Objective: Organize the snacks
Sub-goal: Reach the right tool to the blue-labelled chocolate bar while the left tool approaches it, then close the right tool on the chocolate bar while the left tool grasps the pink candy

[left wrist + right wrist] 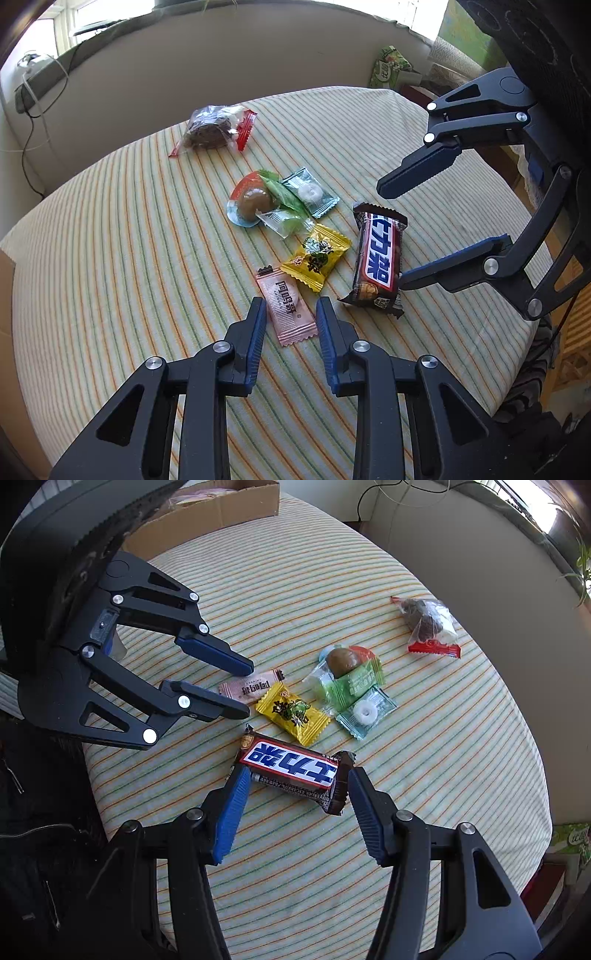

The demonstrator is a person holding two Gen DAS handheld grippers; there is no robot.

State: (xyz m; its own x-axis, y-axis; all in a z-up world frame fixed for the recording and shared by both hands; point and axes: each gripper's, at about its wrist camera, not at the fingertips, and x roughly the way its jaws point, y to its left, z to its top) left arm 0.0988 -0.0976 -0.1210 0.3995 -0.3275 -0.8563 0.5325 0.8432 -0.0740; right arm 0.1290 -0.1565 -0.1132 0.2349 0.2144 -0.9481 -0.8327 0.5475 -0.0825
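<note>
1. The job looks like it is only starting. All the snacks lie loose in a small bunch on the desk with the striped cloth [110, 229]. None looks sorted yet.
2. A brown cardboard box [221, 506] sits at the far edge of the desk, at 11 o'clock in the right view. It may be where the snacks go, but I cannot tell.
3. The left tool [291, 314] is open a little way. The pink flat candy packet [288, 312] lies between its two blue fingers. The fingers do not squeeze it yet, so it holds nothing.
4. The right tool [295, 779] is open wide. The brown chocolate bar with a blue and white label [295, 771] lies between its fingers. One finger is close to the end of the bar, but it is not gripped.
5. In the left view, the yellow shiny candy packet [316, 256] lies just at 1 o'clock from the pink one, touching it.
6. Past that, at 12 o'clock, is a little heap: a round brown jelly cup [251, 201], a green wrapped candy [284, 194] and a clear blue-green packet with a white ring mint [310, 192].
7. A clear bag with a dark cake and red ends [214, 129] lies alone, well apart, at 11 o'clock.
8. Every snack is left to move.
</note>
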